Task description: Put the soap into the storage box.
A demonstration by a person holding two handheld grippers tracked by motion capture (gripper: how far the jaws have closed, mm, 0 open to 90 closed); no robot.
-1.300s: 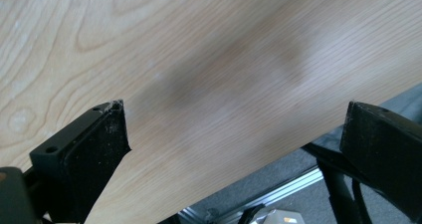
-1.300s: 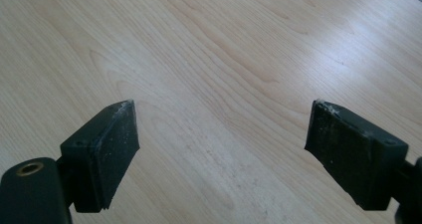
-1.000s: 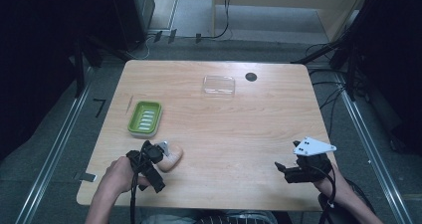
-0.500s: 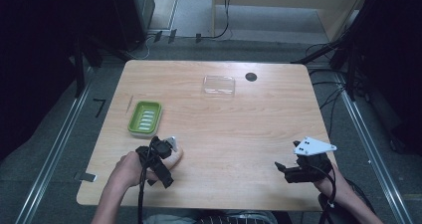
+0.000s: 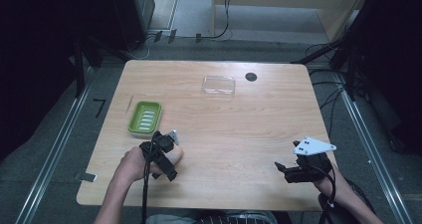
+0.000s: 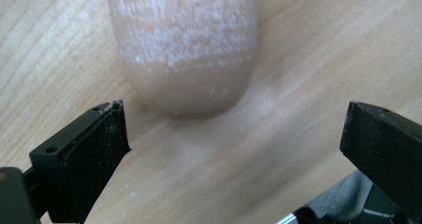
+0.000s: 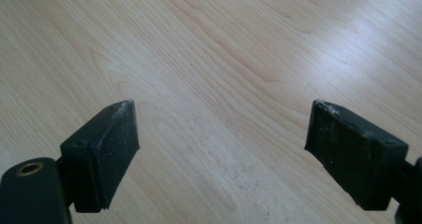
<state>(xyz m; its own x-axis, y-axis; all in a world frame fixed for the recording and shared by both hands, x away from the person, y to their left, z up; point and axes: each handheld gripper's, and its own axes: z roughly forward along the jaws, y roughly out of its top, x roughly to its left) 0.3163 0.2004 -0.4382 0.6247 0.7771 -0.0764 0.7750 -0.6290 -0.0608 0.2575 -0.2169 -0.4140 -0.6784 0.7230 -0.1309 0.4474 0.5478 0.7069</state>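
Note:
A tan, rounded soap bar lies on the wooden table near its front left. My left gripper hangs right over it, tilted down, and covers most of it in the high view. In the left gripper view the soap bar sits just beyond the two black jaws, which stand wide apart, so the left gripper is open and holds nothing. A green soap dish rests a little farther back. My right gripper is at the front right; the right gripper is open over bare wood.
A clear plastic lid lies at the back middle, with a small black disc to its right. A thin stick lies left of the dish. Cables trail from both grippers toward the front edge.
My left gripper has moved right and slightly forward, from beside the soap bar to over it. The right gripper has not moved.

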